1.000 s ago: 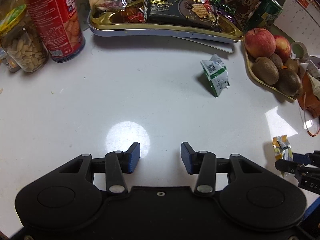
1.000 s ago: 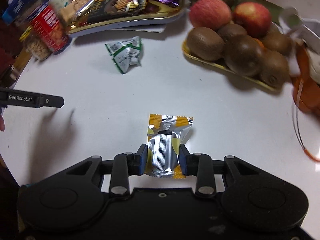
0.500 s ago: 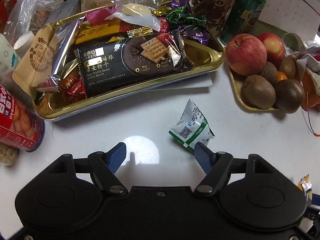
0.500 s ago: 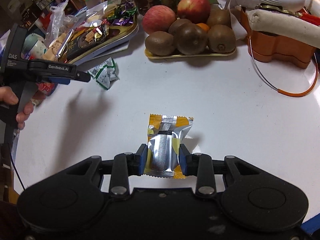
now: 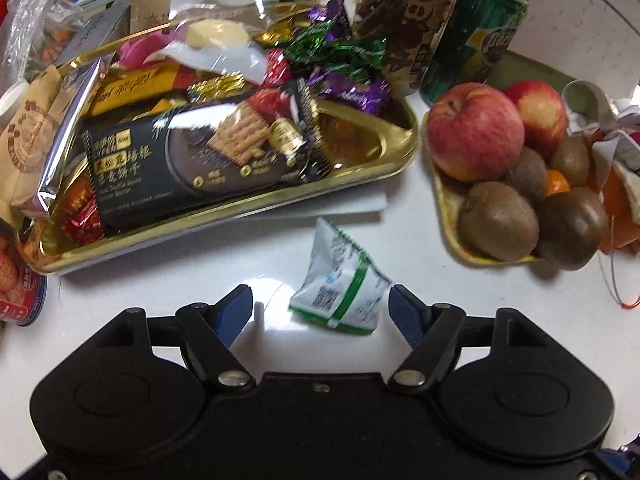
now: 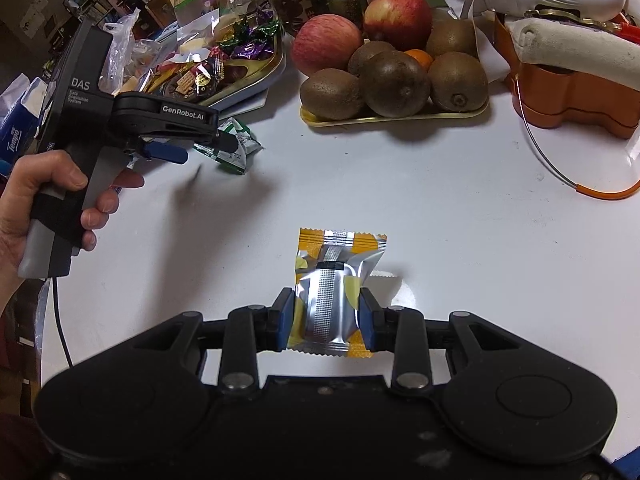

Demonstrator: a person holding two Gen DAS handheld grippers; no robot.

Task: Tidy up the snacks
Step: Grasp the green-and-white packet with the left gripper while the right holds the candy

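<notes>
A small green-and-white snack packet [image 5: 340, 296] lies on the white table just in front of the gold tray [image 5: 380, 168], which is piled with wrapped snacks and a black cracker pack [image 5: 200, 160]. My left gripper [image 5: 320, 304] is open wide and straddles that packet, and neither pad presses on it. In the right wrist view the left gripper [image 6: 202, 149] hovers over the same packet [image 6: 236, 148]. My right gripper [image 6: 326, 312] is shut on a silver-and-yellow snack packet [image 6: 336, 280], held upright above the table.
A yellow fruit tray [image 5: 452, 216] with apples and kiwis stands right of the gold tray. A green can [image 5: 480, 40] and a brown box stand behind. A red can [image 5: 16, 292] sits at the left edge. An orange holder [image 6: 572, 92] stands far right. A hand [image 6: 48, 188] grips the left tool.
The left gripper opened wide and moved toward the gold tray until the green-and-white packet lay between its fingers. The right gripper kept its grip on the silver-and-yellow packet and rolled a little.
</notes>
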